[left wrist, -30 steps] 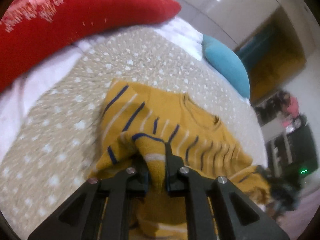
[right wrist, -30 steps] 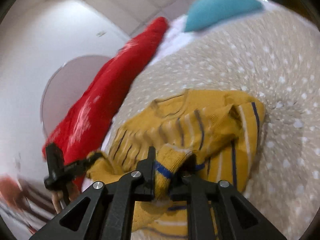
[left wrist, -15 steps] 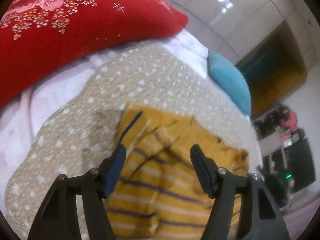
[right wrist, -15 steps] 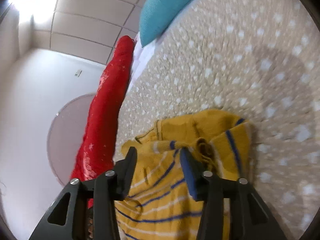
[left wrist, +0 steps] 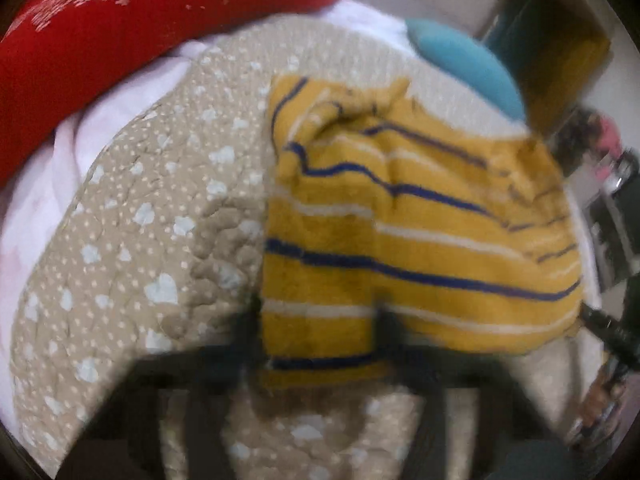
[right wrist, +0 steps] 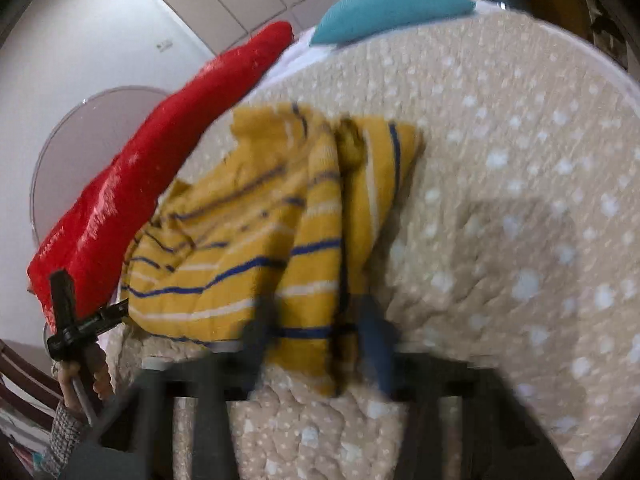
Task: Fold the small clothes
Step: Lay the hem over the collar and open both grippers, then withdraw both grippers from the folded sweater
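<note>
A small yellow sweater [left wrist: 420,240] with blue and white stripes lies folded over on a beige dotted quilt [left wrist: 160,248]. It also shows in the right wrist view [right wrist: 272,240]. My left gripper [left wrist: 316,328] is open and blurred, its fingers on either side of the sweater's near left corner, just above it. My right gripper [right wrist: 316,328] is open and blurred, its fingers on either side of the sweater's near right edge. Neither holds cloth. The left gripper also shows at the left edge of the right wrist view [right wrist: 76,320].
A long red pillow [left wrist: 120,40] lies along the far left of the bed, over a white sheet [left wrist: 100,120]. A teal cushion [left wrist: 468,68] lies at the far end. The quilt [right wrist: 520,240] stretches to the right of the sweater. Furniture stands beyond the bed's right edge.
One second ago both grippers were shut on the sweater's cloth. They let go, opened, and have drawn back toward the near edge. The sweater now lies folded over.
</note>
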Demonstrator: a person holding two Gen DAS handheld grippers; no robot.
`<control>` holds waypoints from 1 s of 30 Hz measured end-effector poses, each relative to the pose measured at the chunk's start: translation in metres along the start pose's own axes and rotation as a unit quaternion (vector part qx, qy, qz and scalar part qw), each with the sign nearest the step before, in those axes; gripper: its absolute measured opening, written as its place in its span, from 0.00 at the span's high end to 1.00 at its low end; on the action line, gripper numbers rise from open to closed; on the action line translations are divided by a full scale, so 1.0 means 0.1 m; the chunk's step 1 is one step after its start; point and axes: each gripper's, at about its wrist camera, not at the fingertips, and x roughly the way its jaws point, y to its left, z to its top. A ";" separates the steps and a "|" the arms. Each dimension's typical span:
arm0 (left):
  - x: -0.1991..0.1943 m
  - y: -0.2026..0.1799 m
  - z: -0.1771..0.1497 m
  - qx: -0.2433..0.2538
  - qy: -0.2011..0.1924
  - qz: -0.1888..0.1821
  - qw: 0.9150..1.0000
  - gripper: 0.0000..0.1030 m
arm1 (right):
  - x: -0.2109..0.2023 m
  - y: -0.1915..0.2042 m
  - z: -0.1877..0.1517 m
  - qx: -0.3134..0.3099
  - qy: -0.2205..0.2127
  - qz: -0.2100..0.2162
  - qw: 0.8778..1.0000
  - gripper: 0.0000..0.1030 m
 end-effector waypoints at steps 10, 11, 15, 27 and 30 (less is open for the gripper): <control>-0.46 -0.07 0.09 0.017 -0.009 0.044 0.999 0.88 | -0.47 -0.27 -0.02 0.026 -0.014 -0.005 1.000 0.95; -0.42 -0.07 0.03 0.016 -0.004 0.057 0.998 0.84 | -0.41 -0.28 -0.05 0.026 -0.003 -0.015 1.000 0.94; -0.52 0.03 -0.16 0.002 -0.020 0.053 0.998 0.72 | -0.41 -0.31 -0.16 0.024 -0.003 -0.032 0.999 0.88; -0.52 -0.28 -0.06 -0.056 -0.156 -0.046 0.985 0.32 | 0.07 0.68 0.48 -0.089 -0.007 -0.005 0.996 0.84; -0.38 -0.28 -0.15 -0.036 -0.157 -0.064 0.985 0.32 | 0.61 0.91 0.63 -0.122 0.043 -0.019 0.991 0.84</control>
